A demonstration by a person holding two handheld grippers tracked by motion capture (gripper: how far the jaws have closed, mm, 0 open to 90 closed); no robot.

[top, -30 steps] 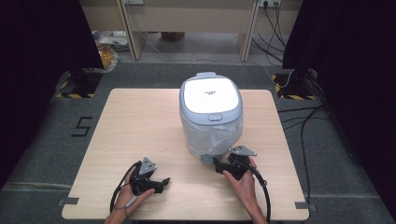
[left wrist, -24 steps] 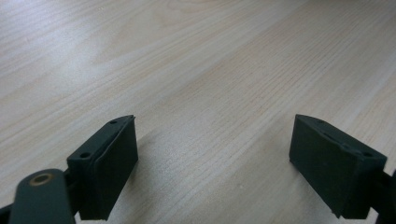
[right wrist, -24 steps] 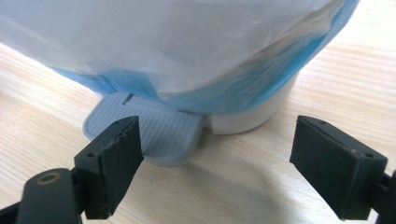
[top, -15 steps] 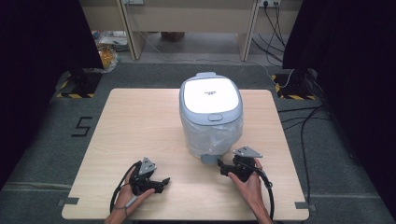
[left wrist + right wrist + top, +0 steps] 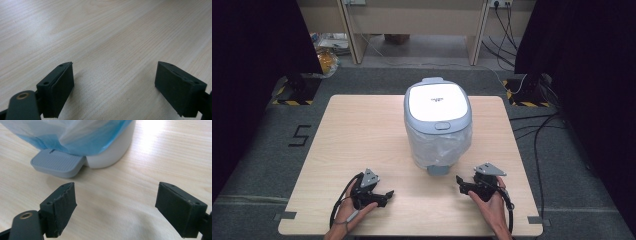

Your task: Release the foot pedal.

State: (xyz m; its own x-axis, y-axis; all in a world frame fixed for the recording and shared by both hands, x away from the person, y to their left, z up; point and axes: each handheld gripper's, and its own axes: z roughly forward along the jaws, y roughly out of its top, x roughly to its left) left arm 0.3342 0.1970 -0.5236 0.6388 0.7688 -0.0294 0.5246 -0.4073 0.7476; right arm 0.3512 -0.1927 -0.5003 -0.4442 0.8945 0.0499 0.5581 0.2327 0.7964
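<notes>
The pedal bin [image 5: 438, 125] stands upright in the middle of the tabletop [image 5: 357, 135], its white lid [image 5: 437, 100] down and a pale blue liner bag [image 5: 439, 145] draped over its sides. Its grey foot pedal [image 5: 58, 165] lies just ahead of the right gripper [image 5: 116, 207] and a little toward its left jaw, close but not touching. The jaws of that gripper are spread wide with nothing but bare wood between them.

Against the frames from a second ago, the right gripper [image 5: 460, 184] has drawn back from the base of the bin and shifted outward toward the right edge of the tabletop; before, its tips sat right beside the pedal. The bin itself has not moved.

The left gripper [image 5: 384, 195] has stayed where it was, well apart from the bin and to the left of the pedal. Its jaws [image 5: 115, 87] are also wide apart and empty over plain tabletop.
</notes>
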